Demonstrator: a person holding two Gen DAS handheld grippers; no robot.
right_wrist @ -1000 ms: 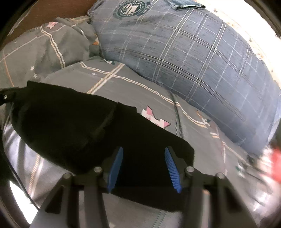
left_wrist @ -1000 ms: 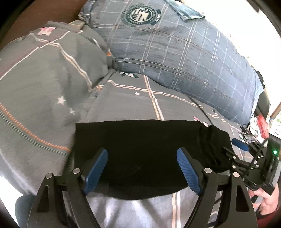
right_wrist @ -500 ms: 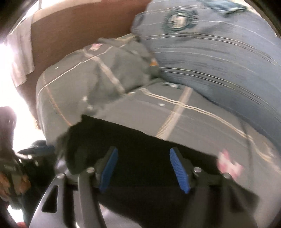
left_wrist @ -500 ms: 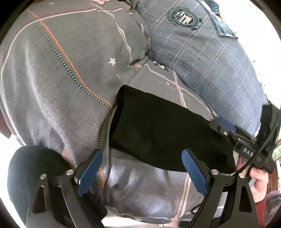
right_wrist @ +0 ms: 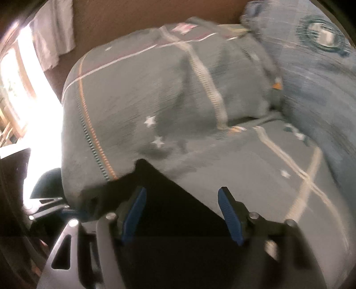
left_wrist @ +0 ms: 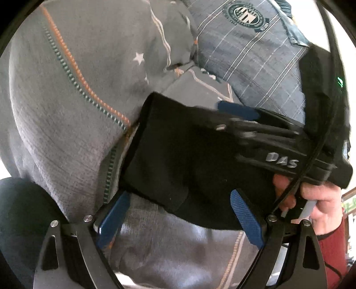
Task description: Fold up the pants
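Observation:
The black pants (left_wrist: 178, 160) lie folded into a compact rectangle on the grey bedsheet (left_wrist: 66, 111). My left gripper (left_wrist: 178, 215) is open, its blue pads either side of the near edge of the pants, just above the sheet. My right gripper (right_wrist: 182, 213) is open and hovers over the pants (right_wrist: 178, 211); in the left wrist view its black body (left_wrist: 278, 142) reaches in from the right across the top of the pants. Neither gripper holds cloth. The right wrist view is blurred.
A grey pillow with stripes and stars (right_wrist: 155, 89) lies at the left, a blue checked pillow with a round crest (left_wrist: 244, 44) behind. A brown headboard (right_wrist: 144, 15) stands at the back. The bed edge drops off near a dark object (left_wrist: 22, 211).
Both grippers have swung left. The right gripper has moved across over the folded pants. The left gripper has drawn back to the pants' near edge. The pants have stayed folded.

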